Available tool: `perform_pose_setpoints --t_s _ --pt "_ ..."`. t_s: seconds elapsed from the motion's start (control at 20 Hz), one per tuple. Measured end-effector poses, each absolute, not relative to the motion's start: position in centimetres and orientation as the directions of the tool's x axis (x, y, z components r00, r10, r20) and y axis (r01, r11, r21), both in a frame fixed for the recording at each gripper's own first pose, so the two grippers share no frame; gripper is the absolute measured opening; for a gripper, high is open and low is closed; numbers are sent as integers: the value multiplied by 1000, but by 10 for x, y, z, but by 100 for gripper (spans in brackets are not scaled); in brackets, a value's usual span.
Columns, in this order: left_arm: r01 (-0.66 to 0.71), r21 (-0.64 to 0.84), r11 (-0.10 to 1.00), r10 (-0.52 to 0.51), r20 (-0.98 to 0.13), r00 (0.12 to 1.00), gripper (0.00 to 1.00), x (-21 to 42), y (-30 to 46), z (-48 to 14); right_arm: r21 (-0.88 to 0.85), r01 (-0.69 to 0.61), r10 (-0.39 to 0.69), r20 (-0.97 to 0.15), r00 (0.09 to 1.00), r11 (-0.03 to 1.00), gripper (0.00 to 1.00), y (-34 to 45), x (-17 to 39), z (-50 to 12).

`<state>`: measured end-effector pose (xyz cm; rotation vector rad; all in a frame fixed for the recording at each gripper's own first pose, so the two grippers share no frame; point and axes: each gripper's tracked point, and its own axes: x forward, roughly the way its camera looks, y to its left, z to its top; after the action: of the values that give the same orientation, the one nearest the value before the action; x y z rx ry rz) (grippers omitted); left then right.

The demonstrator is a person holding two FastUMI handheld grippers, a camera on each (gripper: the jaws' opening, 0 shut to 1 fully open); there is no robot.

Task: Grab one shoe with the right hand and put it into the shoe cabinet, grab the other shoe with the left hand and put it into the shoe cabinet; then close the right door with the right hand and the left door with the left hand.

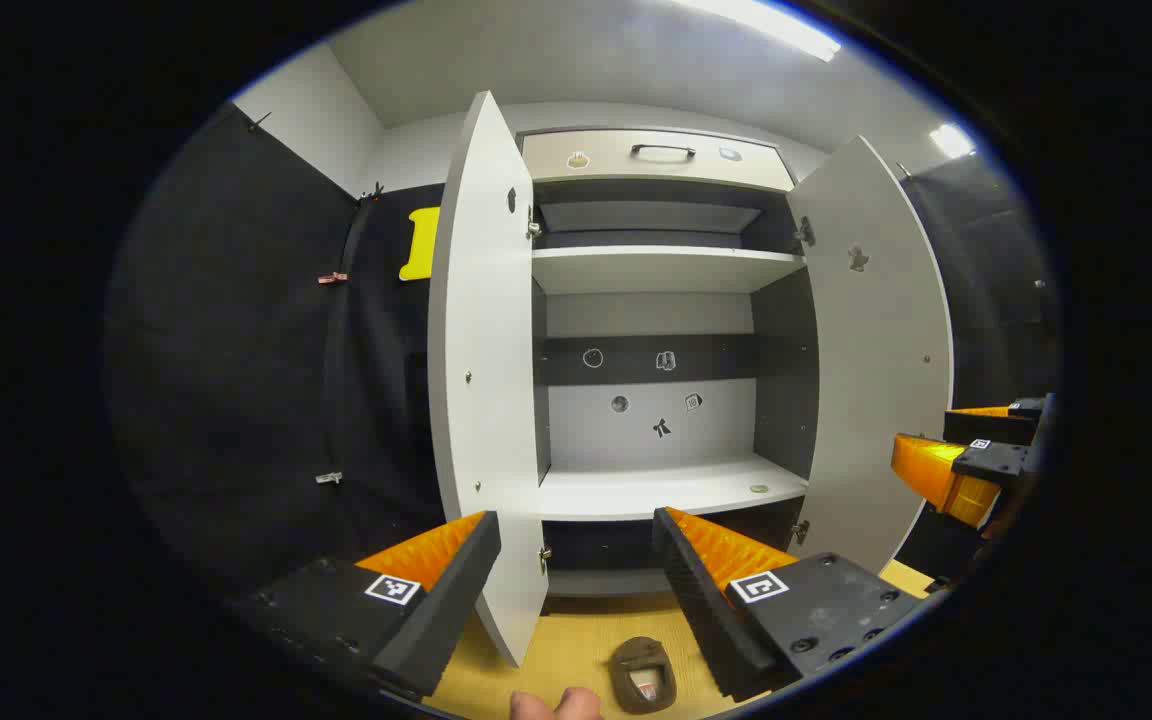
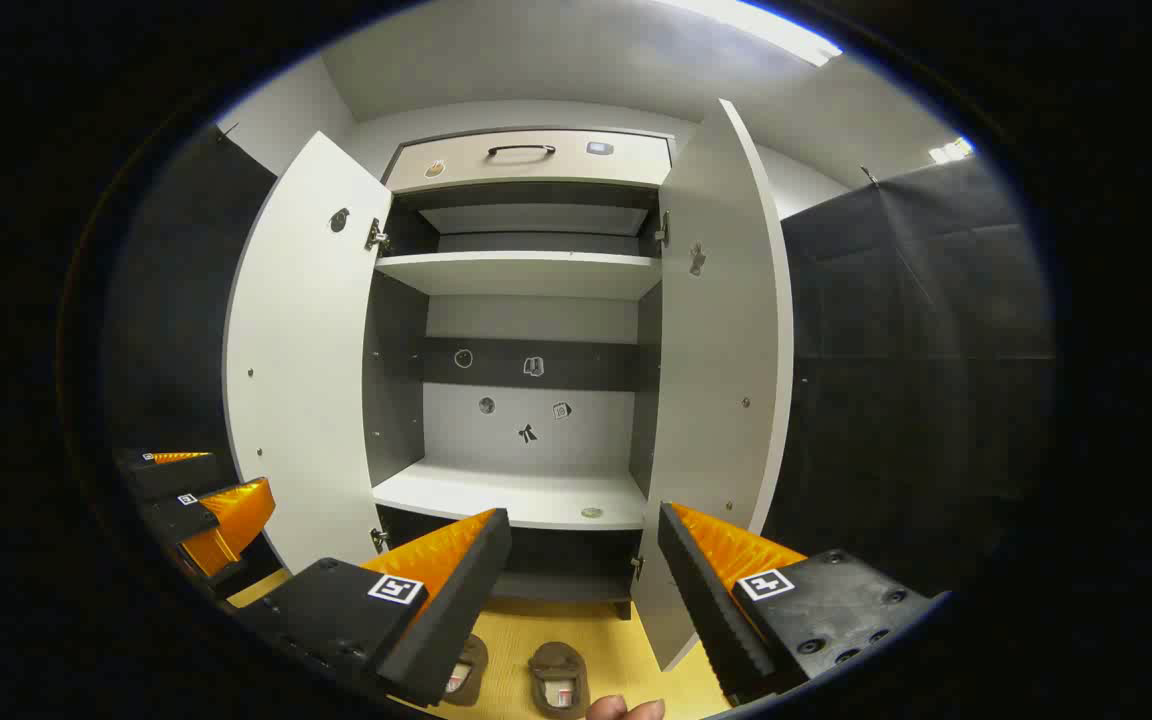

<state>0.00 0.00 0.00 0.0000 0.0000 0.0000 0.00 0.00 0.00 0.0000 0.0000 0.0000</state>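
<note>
Cabinet: a tall white-and-dark-grey shoe cabinet (image 1: 656, 270) fills the middle of the left gripper view, with both doors swung wide and its shelves bare; in the right gripper view it stands at about 11 o'clock from centre (image 2: 526, 270).
Left door: the white panel door (image 1: 481, 380) stands open, edge-on, at 9 o'clock of the cabinet mouth; in the right gripper view it spreads broad at 9 o'clock (image 2: 301, 370).
Right door: the matching white panel door (image 1: 881, 370) hangs open at 3 o'clock; in the right gripper view it stands nearly edge-on just right of centre (image 2: 726, 380).
Drawer: a pale drawer front with a dark handle (image 1: 656, 155) sits at 12 o'clock, above the shelves.
Floor: yellow wood-grain flooring (image 1: 576, 640) lies at 6 o'clock, in front of the cabinet.
Left gripper: the black-and-orange two-finger claw (image 1: 576, 550) is released, its fingers spread wide with nothing between them; it also appears at 9 o'clock in the right gripper view (image 2: 201, 500).
Right gripper: the black-and-orange claw (image 2: 584, 550) is likewise released and empty; it appears at 3 o'clock in the left gripper view (image 1: 966, 455).
Shoes: a pair of brown slip-on shoes rests on the floor at 6 o'clock, outside the cabinet, side by side: the left-hand shoe (image 2: 466, 672) is half hidden by a finger, and the right-hand shoe (image 2: 558, 680) is just beside it. One brown shoe (image 1: 643, 675) lies at 6 o'clock in the left gripper view.
</note>
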Motion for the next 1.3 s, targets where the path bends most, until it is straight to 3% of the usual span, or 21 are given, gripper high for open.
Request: perform_pose_setpoints --t_s 1.0,1.3 --pt "24 11 1000 -24 8 1000 96 -1 -4 0 10 -21 21 -41 999 1000 98 7 -1 -14" --pt "16 15 1000 -16 18 1000 96 1 1 -4 33 -73 78 -194 978 997 98 22 3 -75"
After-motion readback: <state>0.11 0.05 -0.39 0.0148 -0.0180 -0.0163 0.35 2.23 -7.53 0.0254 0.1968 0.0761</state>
